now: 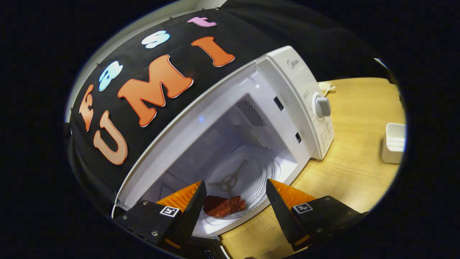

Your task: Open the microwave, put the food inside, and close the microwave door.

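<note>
Gripper view: the fingers [233, 199] stand spread and released, the food [223, 207] lying between them on the near rim of the glass plate [251, 172] inside the open microwave [287, 93]. It looks light and soft, so pinch its thick middle gently.

The tool [235, 201] has its fingers spread wide at the mouth of the open microwave [287, 108], with nothing pressed between them. A reddish-brown piece of meat [223, 206] lies between the fingers, nearer the left one, on the near rim of the glass turntable [251, 169] inside the cavity. The microwave's control panel carries a round dial [322, 106]. It stands on a light wooden surface [352, 158], where a small white container [394, 142] sits well apart from it.
</note>
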`<state>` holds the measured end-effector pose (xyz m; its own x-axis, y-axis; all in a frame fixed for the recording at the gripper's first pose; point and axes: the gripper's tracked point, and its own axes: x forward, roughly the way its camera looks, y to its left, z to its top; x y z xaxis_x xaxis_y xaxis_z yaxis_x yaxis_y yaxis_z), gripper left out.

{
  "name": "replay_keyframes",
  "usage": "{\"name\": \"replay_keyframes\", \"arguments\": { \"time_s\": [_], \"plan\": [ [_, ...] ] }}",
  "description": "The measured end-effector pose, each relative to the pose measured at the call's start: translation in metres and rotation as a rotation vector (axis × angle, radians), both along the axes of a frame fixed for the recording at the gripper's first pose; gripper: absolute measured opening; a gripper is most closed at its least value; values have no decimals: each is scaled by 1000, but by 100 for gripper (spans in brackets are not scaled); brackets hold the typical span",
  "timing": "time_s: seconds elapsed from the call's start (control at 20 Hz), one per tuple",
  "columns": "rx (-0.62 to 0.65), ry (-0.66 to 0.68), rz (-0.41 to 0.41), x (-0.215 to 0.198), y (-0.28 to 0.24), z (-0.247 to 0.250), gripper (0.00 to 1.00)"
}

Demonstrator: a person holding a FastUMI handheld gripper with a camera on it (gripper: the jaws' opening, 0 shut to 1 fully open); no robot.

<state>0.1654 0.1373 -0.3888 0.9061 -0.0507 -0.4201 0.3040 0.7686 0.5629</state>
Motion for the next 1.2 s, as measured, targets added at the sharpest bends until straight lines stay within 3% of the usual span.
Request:
{"name": "replay_keyframes", "arguments": {
  "time_s": [0.45, 0.8, 1.0, 1.05, 1.15, 1.2],
  "plan": [
    [-297, -57, 61, -82, -66, 107, 98],
    [-491, -129, 224, -153, -11, 199, 99],
    [-471, -147, 291, -192, 48, 222, 98],
    [-466, -144, 297, -199, 61, 223, 96],
    [-462, -148, 310, -215, 87, 224, 82],
    [-454, -135, 316, -222, 99, 219, 67]
  ]
}}
